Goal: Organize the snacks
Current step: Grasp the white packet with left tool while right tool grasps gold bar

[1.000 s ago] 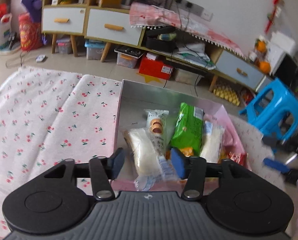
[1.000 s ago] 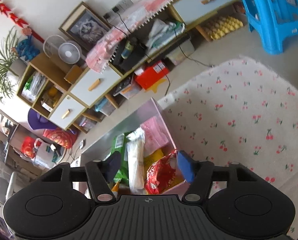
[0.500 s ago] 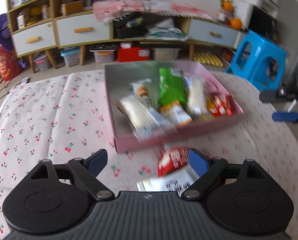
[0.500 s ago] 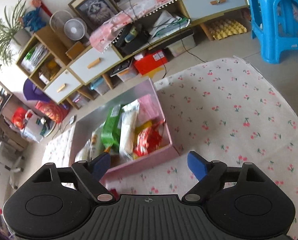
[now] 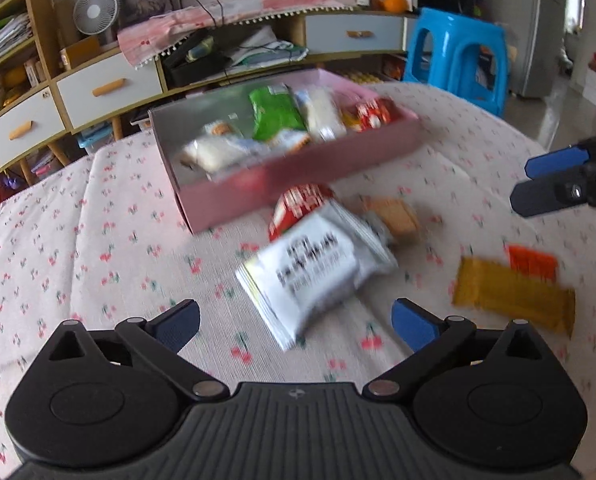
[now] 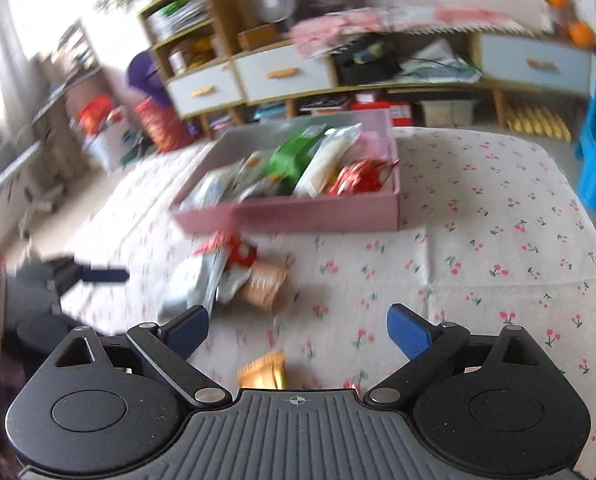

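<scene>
A pink box (image 5: 329,160) (image 6: 298,212) on the cherry-print cloth holds several snack packets, among them a green one (image 5: 276,116) (image 6: 294,156). Loose snacks lie in front of it: a white packet (image 5: 313,272) (image 6: 194,284), a red packet (image 5: 298,208) (image 6: 234,250), a biscuit pack (image 5: 393,216) (image 6: 264,286), a yellow bar (image 5: 513,300) (image 6: 264,370) and an orange packet (image 5: 531,262). My left gripper (image 5: 296,322) is open and empty, just short of the white packet. My right gripper (image 6: 298,330) is open and empty above the yellow bar; it also shows in the left wrist view (image 5: 553,182).
A low cabinet with drawers (image 5: 110,88) and shelves stands behind the table, with a fan (image 5: 94,12) on top. A blue stool (image 5: 453,52) is at the right. The cloth (image 6: 497,220) spreads right of the box.
Both grippers have pulled back from the box toward me and opened wider. The loose snacks in front of the box have come into view. Both views are motion-blurred.
</scene>
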Demonstrator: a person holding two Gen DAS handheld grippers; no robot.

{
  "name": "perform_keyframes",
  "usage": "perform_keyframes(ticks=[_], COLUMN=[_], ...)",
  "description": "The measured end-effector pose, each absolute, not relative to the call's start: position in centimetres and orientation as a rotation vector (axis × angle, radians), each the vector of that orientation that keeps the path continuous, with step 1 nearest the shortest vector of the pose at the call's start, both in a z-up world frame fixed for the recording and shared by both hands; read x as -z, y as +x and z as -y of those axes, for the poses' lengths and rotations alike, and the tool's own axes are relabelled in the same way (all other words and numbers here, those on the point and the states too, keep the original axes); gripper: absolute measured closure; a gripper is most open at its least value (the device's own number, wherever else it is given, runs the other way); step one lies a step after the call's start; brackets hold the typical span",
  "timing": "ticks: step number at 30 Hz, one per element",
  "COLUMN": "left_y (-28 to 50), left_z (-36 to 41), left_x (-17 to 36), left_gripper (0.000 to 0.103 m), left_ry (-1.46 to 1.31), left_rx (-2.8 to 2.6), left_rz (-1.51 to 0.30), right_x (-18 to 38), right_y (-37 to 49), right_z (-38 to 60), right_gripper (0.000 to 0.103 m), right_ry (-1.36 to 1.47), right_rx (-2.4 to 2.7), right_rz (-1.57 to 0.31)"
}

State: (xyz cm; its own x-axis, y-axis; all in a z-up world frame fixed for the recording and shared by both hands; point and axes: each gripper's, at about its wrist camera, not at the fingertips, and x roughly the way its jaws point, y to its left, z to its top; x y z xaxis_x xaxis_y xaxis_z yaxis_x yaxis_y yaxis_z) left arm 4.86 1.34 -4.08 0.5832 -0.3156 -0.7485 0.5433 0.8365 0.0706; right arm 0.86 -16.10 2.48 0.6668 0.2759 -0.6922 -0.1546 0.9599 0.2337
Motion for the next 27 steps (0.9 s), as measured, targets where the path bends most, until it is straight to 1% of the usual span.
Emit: perform_keyframes(ticks=[5, 8, 14, 18, 22, 25, 27], left_y=[2.8, 1.9, 2.4, 3.4, 4.3, 4.8, 5.2], left_z=[-1.2, -1.4, -1.6, -1.5, -1.1, -0.7, -0.6], left_x=[5.5, 5.9, 6.1, 6.2, 6.1, 6.1, 6.1], left_gripper=[0.0, 0.0, 0.0, 0.0, 0.0, 0.001, 0.006], left_ry=[0.347, 0.361, 0.365, 0.38, 0.391, 0.41, 0.415], left_rx=[0.536, 0.541, 0.531, 0.499, 0.482, 0.479, 0.477], left_rz=[-0.796, -0.754, -0.712, -0.686, -0.666, -0.654, -0.657], right_x=[-0.7, -0.2, 1.6, 2.4, 2.7, 2.7, 2.7], right_y=[-2.0, -3.6, -4.8, -4.2, -3.2, -2.5, -2.0], right_z=[14.0, 12.7, 11.5, 11.8, 12.5, 12.7, 13.0], right_gripper=[0.006, 0.006, 0.006, 0.006, 0.006, 0.008, 0.009], right_ry=[-0.008, -0.126, -0.289, -0.353, -0.348, -0.368, -0.367], right_rx=[-0.333, -0.384, -0.403, -0.354, -0.331, -0.306, -0.293], right_rz=[-0.79, -0.76, -0.747, -0.725, -0.71, -0.695, -0.695])
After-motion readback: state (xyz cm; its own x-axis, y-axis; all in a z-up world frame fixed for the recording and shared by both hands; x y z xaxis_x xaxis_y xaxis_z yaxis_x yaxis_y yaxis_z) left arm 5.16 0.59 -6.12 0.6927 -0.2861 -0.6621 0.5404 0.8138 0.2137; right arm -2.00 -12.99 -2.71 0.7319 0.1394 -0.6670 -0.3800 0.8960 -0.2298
